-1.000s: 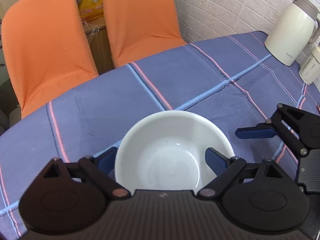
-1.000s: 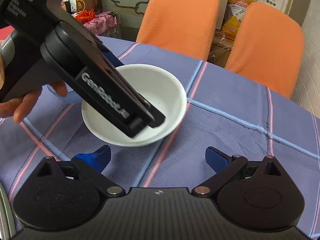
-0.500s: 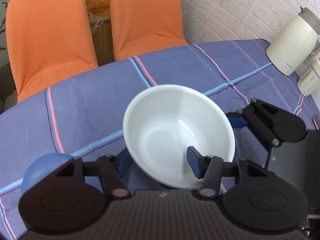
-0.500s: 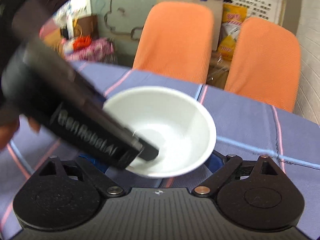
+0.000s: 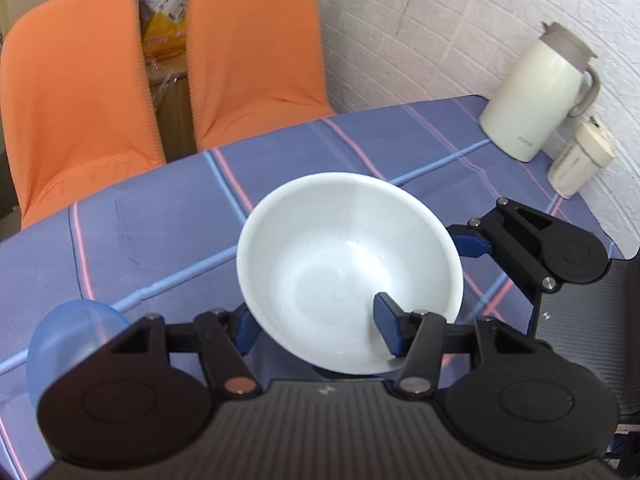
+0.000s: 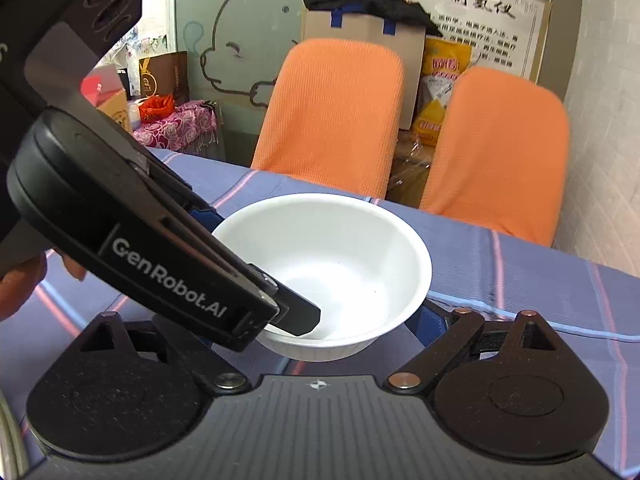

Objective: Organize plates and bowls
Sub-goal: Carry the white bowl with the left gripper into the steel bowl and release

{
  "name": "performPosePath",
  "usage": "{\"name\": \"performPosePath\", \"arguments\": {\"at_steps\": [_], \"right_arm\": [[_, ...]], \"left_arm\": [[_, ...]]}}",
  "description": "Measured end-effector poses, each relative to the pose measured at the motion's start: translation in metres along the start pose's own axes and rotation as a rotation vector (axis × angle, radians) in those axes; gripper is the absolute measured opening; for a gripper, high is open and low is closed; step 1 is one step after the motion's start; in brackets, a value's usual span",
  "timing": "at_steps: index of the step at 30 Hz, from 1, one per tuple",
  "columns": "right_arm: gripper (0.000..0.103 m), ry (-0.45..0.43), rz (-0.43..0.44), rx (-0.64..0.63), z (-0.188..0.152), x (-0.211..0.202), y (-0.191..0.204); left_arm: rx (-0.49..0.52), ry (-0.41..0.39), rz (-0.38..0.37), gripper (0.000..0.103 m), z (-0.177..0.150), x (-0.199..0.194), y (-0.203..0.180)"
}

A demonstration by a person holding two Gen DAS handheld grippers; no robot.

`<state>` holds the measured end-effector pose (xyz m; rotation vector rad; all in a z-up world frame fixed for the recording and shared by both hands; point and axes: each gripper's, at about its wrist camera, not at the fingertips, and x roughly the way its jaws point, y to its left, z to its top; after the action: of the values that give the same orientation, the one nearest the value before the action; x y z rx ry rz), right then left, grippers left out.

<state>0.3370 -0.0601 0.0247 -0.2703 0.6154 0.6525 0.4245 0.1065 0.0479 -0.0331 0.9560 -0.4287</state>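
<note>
A white bowl (image 5: 344, 264) hangs tilted above the blue striped tablecloth (image 5: 160, 220). My left gripper (image 5: 316, 330) is shut on its near rim, with one blue pad inside the bowl and the other outside. In the right wrist view the bowl (image 6: 340, 264) sits just ahead, and the left gripper's inner finger (image 6: 300, 316) reaches into it. My right gripper (image 6: 310, 320) is open and low in front of the bowl, its left finger hidden. One of its blue fingertips (image 5: 468, 240) lies close beside the bowl's right rim. A light blue bowl (image 5: 68, 336) rests on the cloth at lower left.
A cream jug (image 5: 536, 96) and a small white container (image 5: 576, 164) stand at the table's far right by the brick wall. Two orange chairs (image 5: 72, 92) (image 5: 256, 48) stand past the far edge. A hand (image 6: 20, 288) holds the left gripper.
The left gripper closed on the white bowl's rim and lifted it off the cloth, tilting it. The light blue bowl came into view. The right gripper moved in close under the bowl.
</note>
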Motion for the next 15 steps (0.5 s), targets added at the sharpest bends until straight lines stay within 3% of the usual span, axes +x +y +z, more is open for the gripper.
{"name": "performPosePath", "arguments": {"at_steps": [7,15], "right_arm": [[0.081,-0.068,-0.039,-0.038,-0.02,-0.082,0.008],[0.082,-0.042,-0.047,-0.03,-0.073,-0.154,0.057]], "left_arm": [[0.042,-0.054,-0.026,0.056,-0.035,-0.047,-0.065],[0.067,-0.005,-0.079,0.056,-0.095,-0.06,-0.121]]}}
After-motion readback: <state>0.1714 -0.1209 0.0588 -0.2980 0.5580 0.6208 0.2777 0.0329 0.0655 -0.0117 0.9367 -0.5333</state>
